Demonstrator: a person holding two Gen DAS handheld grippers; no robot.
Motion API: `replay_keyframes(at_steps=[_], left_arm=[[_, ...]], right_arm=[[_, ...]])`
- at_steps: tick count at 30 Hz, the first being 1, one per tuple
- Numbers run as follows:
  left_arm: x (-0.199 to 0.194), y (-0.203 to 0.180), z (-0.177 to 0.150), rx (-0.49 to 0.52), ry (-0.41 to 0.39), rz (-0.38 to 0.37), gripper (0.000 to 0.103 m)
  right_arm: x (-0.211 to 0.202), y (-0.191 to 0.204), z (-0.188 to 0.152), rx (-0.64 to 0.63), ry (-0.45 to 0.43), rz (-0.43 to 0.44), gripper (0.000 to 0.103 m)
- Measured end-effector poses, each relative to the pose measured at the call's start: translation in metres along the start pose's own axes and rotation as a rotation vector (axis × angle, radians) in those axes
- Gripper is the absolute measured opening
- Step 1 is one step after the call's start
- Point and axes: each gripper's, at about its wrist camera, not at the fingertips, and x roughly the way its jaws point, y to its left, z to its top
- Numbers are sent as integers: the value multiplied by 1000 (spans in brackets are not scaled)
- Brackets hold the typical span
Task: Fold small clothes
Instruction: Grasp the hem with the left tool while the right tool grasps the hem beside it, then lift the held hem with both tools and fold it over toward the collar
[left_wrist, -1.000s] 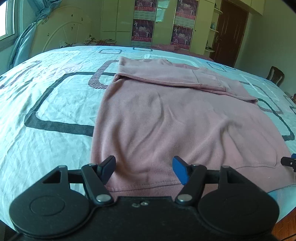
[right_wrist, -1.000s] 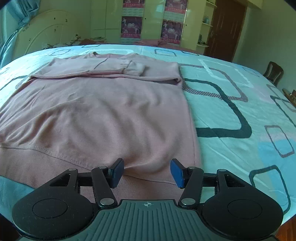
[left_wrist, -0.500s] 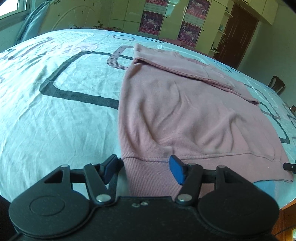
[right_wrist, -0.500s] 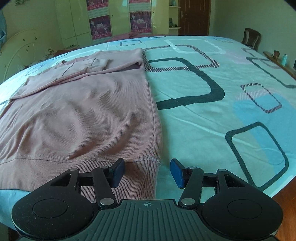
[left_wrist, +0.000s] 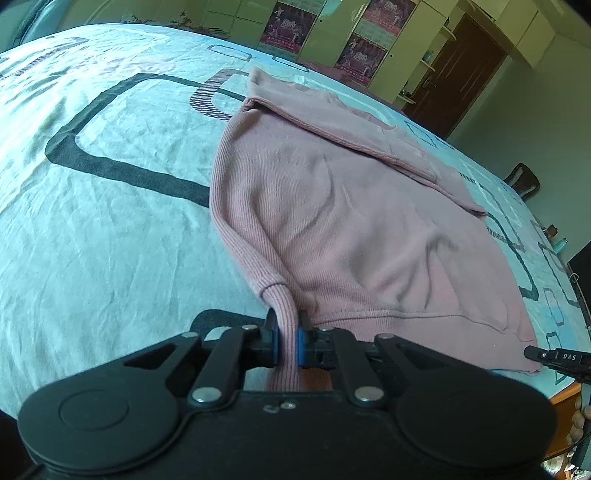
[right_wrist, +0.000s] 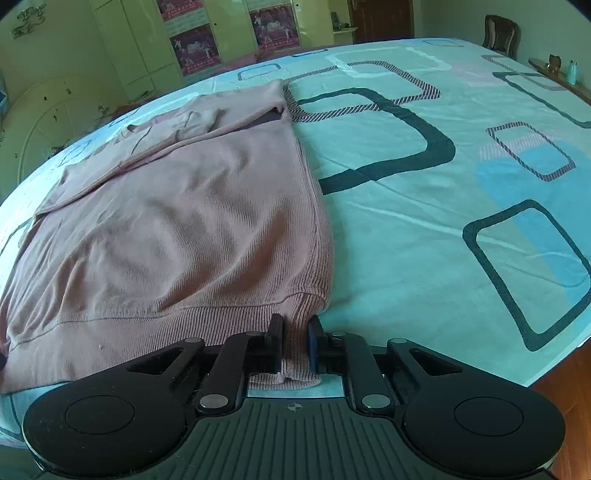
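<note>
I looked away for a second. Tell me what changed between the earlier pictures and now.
Both tongs slid outward along the hem of the pink sweatshirt to its two near corners and closed. The left tongs now pinch the left hem corner; the right tongs pinch the right one, bunching the ribbing between the pads. The sweatshirt lies flat on the bedsheet as before, its sleeves folded across the top.

The only legible text is "DAS", in white letters on a black finger (left_wrist: 557, 357) of the right gripper, just beside the near right corner of the pink sweater (left_wrist: 351, 221); print on the cupboard posters (left_wrist: 291, 26) is too small to read
</note>
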Motion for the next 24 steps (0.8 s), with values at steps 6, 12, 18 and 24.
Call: replay_keyframes(at_steps=[6, 12, 18, 24], left_arm=[[-13, -11, 21, 9, -75, -48, 5], [-24, -31, 57, 29, -186, -87, 4], [-16, -39, 98, 6, -259, -111, 4], [5, -39, 143, -42, -311, -112, 4]], right_arm=[[-17, 3, 15, 4, -53, 39, 8], [-32, 16, 49, -11, -142, 92, 8], [-31, 21, 96, 15, -217, 142, 8], [-16, 25, 150, 32, -273, 166, 7]])
